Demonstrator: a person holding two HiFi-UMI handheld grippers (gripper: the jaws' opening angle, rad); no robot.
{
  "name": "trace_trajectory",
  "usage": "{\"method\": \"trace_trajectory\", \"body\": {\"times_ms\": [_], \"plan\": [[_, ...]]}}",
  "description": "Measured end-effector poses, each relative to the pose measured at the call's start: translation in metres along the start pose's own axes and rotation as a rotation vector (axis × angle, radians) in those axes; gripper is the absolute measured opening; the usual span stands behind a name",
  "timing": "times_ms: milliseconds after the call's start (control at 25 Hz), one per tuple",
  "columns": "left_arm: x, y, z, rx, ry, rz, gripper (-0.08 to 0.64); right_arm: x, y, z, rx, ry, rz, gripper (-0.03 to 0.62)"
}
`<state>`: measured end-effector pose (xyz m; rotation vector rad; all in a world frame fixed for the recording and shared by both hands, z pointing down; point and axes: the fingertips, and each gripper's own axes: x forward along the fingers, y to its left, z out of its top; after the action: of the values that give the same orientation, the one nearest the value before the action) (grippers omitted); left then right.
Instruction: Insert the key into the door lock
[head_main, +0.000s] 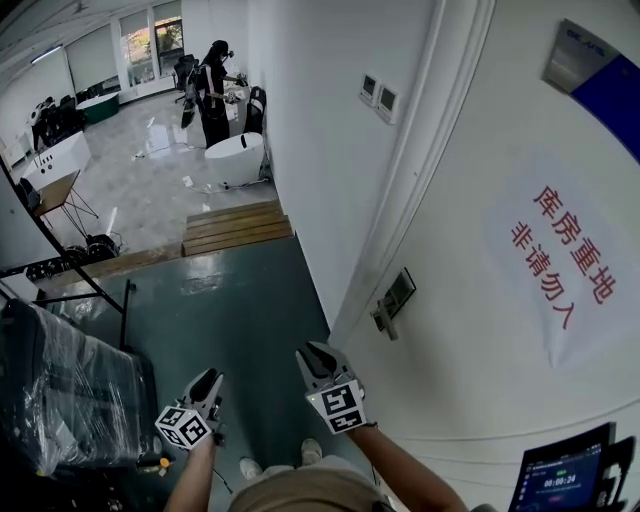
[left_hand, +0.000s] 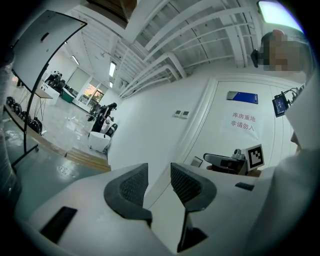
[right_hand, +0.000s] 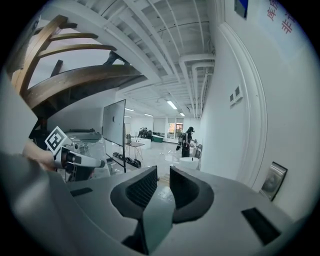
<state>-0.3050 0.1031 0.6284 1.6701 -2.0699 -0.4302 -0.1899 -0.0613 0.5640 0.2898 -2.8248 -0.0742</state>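
The door lock (head_main: 393, 300) is a dark plate with a short handle on the white door (head_main: 480, 330); it also shows in the left gripper view (left_hand: 196, 161) and the right gripper view (right_hand: 273, 180). My right gripper (head_main: 318, 358) hovers low and left of the lock, well short of it, jaws slightly apart with nothing between them (right_hand: 162, 175). My left gripper (head_main: 207, 382) hangs further left over the dark floor, its jaws (left_hand: 159, 172) also a little apart and empty. No key is visible in any view.
A sign with red characters (head_main: 560, 255) is stuck on the door, with two wall switches (head_main: 378, 95) beside the frame. A plastic-wrapped bulk (head_main: 60, 390) stands at the left and a wooden step (head_main: 235, 225) ahead. Beyond it are a white tub (head_main: 235, 158) and a person in black (head_main: 213, 90).
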Motion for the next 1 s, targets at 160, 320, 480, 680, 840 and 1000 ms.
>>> {"method": "trace_trajectory", "body": {"times_ms": [160, 320, 480, 680, 840, 1000], "plan": [[-0.003, 0.010, 0.000, 0.002, 0.013, -0.006, 0.137, 0.004, 0.007, -0.002, 0.021, 0.005, -0.009, 0.064], [-0.001, 0.010, -0.005, -0.011, 0.029, -0.020, 0.137, 0.002, 0.008, -0.007, 0.032, 0.014, -0.023, 0.064], [-0.007, 0.018, -0.009, -0.009, 0.041, -0.020, 0.137, 0.005, 0.016, -0.012, 0.045, 0.024, -0.025, 0.064], [-0.005, 0.019, -0.018, -0.027, 0.059, -0.033, 0.137, 0.003, 0.014, -0.026, 0.000, 0.091, -0.036, 0.063], [-0.001, 0.013, -0.021, -0.027, 0.070, -0.045, 0.137, -0.003, 0.007, -0.031, -0.011, 0.111, -0.055, 0.063], [0.002, 0.006, -0.022, -0.042, 0.066, -0.058, 0.137, -0.008, 0.001, -0.036, -0.033, 0.136, -0.082, 0.061]]}}
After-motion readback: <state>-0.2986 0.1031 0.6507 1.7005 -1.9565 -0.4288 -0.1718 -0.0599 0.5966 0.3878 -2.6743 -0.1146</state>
